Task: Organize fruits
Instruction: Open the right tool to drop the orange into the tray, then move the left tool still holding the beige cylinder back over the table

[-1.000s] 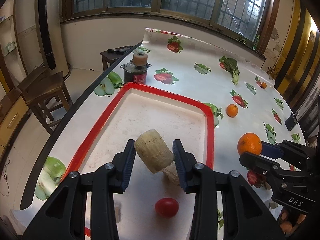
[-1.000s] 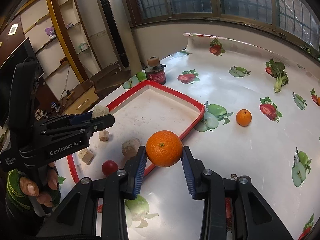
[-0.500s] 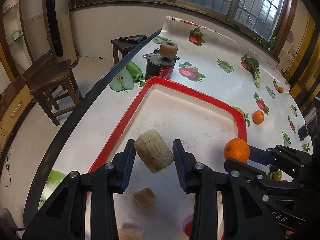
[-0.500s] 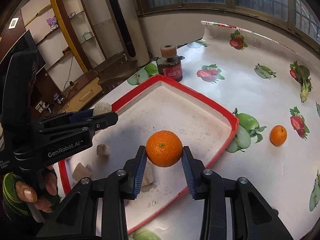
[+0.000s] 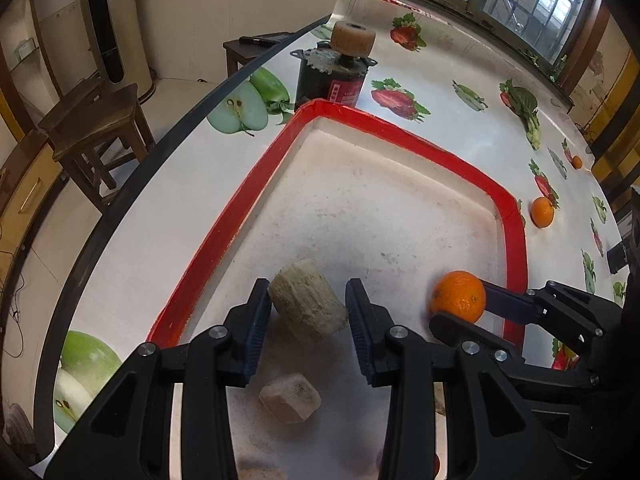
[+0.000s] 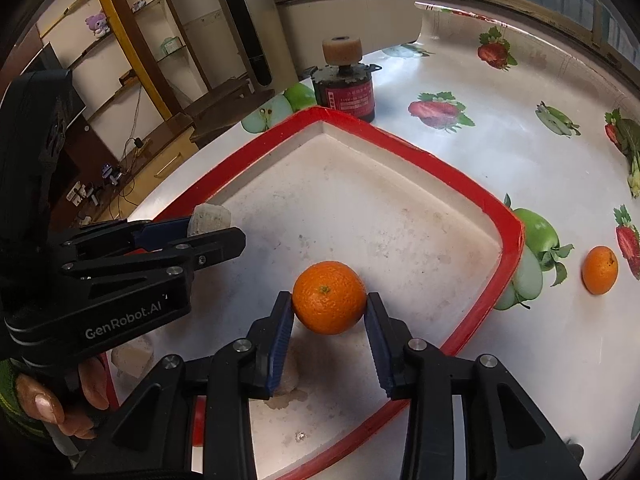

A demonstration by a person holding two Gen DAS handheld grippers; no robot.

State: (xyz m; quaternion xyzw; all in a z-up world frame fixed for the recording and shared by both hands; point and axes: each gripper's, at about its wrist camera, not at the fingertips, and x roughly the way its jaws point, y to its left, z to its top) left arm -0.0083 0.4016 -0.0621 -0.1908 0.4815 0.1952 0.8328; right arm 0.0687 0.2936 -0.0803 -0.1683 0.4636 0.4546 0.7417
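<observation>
Between the left gripper's point(image 5: 307, 306) jaws sits a pale fibrous chunk point(image 5: 306, 300), pinched on both sides above the red-rimmed tray point(image 5: 256, 184). The right gripper point(image 6: 329, 316) has an orange point(image 6: 329, 297) between its jaws, which are opening; its pads still touch the fruit. Beyond its right jaw, a second orange point(image 6: 599, 264) rests on the tablecloth.

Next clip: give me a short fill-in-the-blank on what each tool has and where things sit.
1. The right tool, jaws opening, has the ____ between its fingers.
2. The left tool grips a pale chunk above the red-rimmed ____.
3. A smaller orange lies on the tablecloth, ____ the tray.
4. The dark motor stands just beyond the tray's far ____.

Missing words: orange; tray; outside; corner
</observation>
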